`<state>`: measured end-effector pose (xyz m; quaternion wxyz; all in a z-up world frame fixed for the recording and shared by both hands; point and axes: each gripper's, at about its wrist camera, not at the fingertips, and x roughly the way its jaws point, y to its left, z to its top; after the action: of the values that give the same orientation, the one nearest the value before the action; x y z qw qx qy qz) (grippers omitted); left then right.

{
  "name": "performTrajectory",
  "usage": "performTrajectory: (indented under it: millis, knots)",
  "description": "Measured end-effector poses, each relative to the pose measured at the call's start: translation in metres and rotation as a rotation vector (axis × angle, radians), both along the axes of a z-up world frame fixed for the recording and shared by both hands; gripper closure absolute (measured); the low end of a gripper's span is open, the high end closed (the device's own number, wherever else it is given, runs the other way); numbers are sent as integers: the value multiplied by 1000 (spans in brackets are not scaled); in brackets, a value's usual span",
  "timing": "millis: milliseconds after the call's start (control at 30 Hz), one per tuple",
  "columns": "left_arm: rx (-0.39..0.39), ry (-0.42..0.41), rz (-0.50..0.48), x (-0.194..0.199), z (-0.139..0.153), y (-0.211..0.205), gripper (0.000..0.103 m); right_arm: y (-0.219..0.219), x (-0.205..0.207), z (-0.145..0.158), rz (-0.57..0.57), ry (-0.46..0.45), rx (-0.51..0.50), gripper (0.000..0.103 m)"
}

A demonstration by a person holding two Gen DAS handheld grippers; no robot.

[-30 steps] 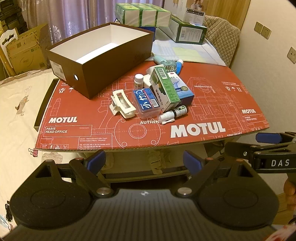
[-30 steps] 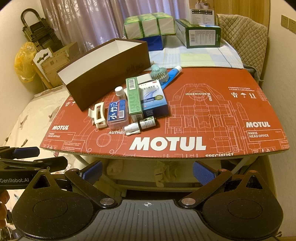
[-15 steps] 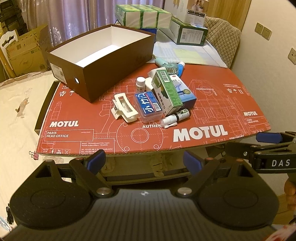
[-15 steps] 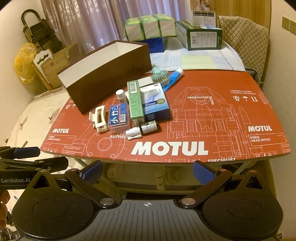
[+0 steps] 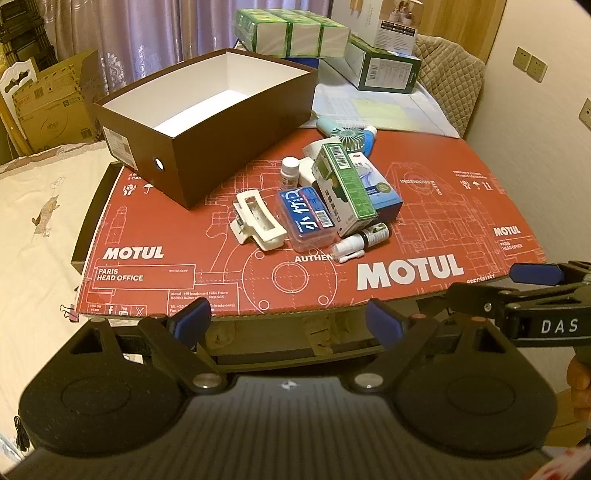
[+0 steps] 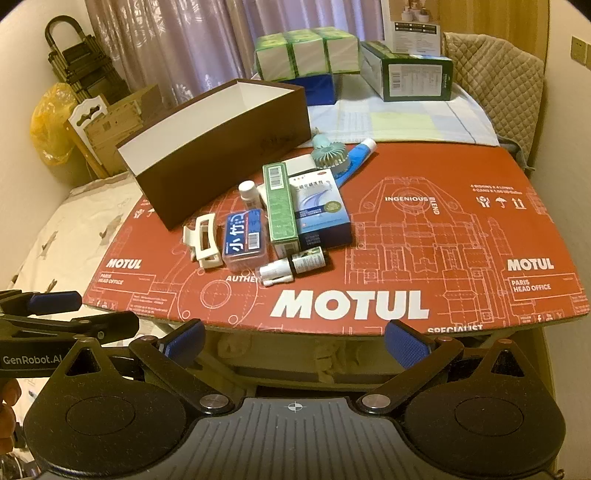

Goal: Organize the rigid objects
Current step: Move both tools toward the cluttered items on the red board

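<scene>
On the red Motul cardboard top (image 5: pixel 177 236) (image 6: pixel 443 236) lies a cluster: white hair clip (image 5: pixel 256 221) (image 6: pixel 203 238), clear blue-labelled case (image 5: pixel 308 218) (image 6: pixel 245 240), green carton (image 5: pixel 345 184) (image 6: pixel 280 205), blue-white medicine box (image 5: pixel 380 192) (image 6: pixel 321 212), small white bottle (image 5: pixel 289 173) (image 6: pixel 248 192), spray vial (image 5: pixel 364 240) (image 6: pixel 293 266), teal mini fan (image 5: pixel 349 134) (image 6: pixel 328 155) and blue tube (image 6: pixel 358 157). An empty brown box (image 5: pixel 177 173) (image 6: pixel 221 166) stands behind them on the left. My left gripper (image 5: pixel 288 319) and right gripper (image 6: pixel 295 339) hang open before the front edge, holding nothing.
Stacked green cartons (image 5: pixel 295 31) (image 6: pixel 306 51) and a dark green box (image 5: pixel 384 68) (image 6: pixel 410 75) sit on a pale cloth behind. A cream bedspread (image 5: pixel 33 229) lies at left, a quilted chair (image 6: pixel 495 77) at the back right, a wall at right.
Both grippers have risen and eased slightly forward, so the table top sits lower in both views. Nothing on the table has moved.
</scene>
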<state>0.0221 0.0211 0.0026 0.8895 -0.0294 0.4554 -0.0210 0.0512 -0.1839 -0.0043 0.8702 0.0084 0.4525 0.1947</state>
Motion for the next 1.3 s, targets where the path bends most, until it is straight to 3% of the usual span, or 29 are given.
performTrajectory:
  millis: [867,1300]
  knots:
    - [19,-25,-31,23,-18,34,14,22,13,-13,-9,-47,56,2]
    - [17,18,74,45,-52,48,14,30,48,-55,67,-72,32,4]
